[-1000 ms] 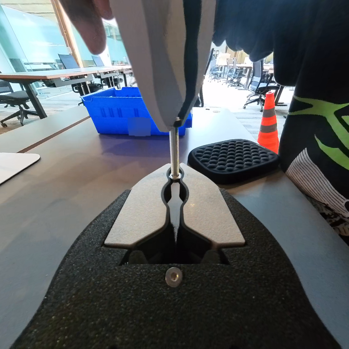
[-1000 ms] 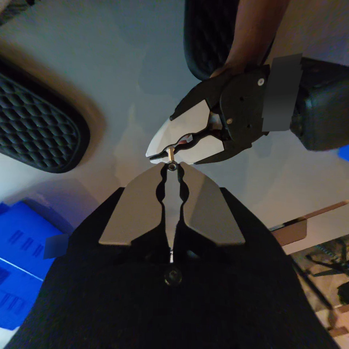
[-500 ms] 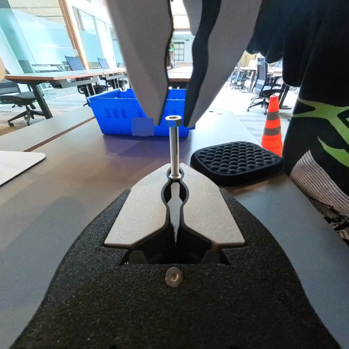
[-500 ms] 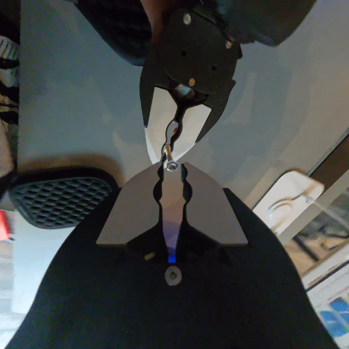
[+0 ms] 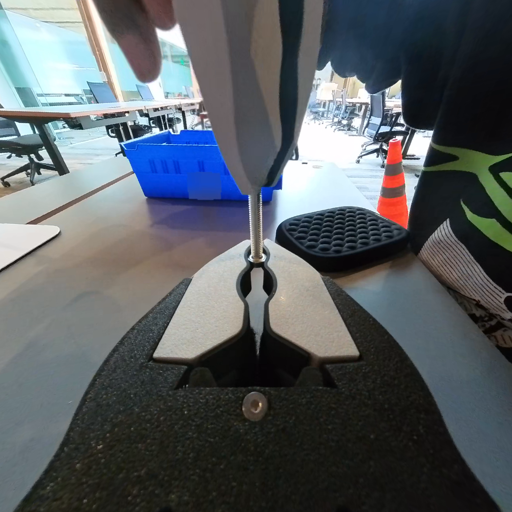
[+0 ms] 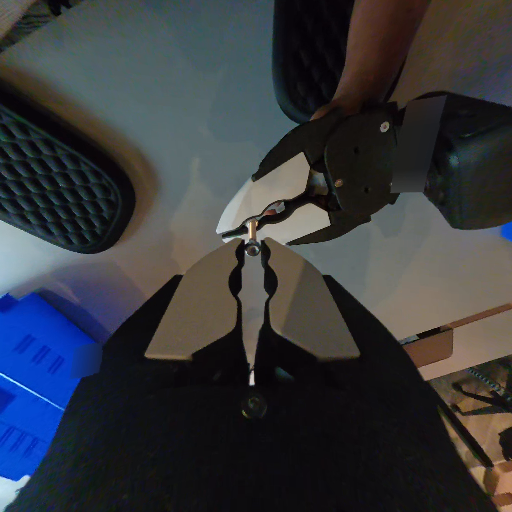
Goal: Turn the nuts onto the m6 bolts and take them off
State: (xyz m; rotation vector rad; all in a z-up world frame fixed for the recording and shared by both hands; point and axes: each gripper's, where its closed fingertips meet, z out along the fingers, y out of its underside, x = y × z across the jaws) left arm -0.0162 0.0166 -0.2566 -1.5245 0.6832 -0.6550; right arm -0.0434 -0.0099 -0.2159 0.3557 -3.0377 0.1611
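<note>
Both tongs grip again: my right tongs [image 6: 252,250], open a moment ago, pinch the bolt [image 5: 255,221] head; my left tongs [image 5: 256,256] stay clamped on the nut [image 5: 256,258], ready for another turn.

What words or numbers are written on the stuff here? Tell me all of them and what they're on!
Nothing here can be read.
Black honeycomb pad: a tiny pale mark on its far right edge, maybe writing, too small to read.
Blue bin: no readable writing.
Orange cone: grey bands only, no words.
Bolt and nut: no marks visible.
Dark shirt: green shapes, no letters.
</note>
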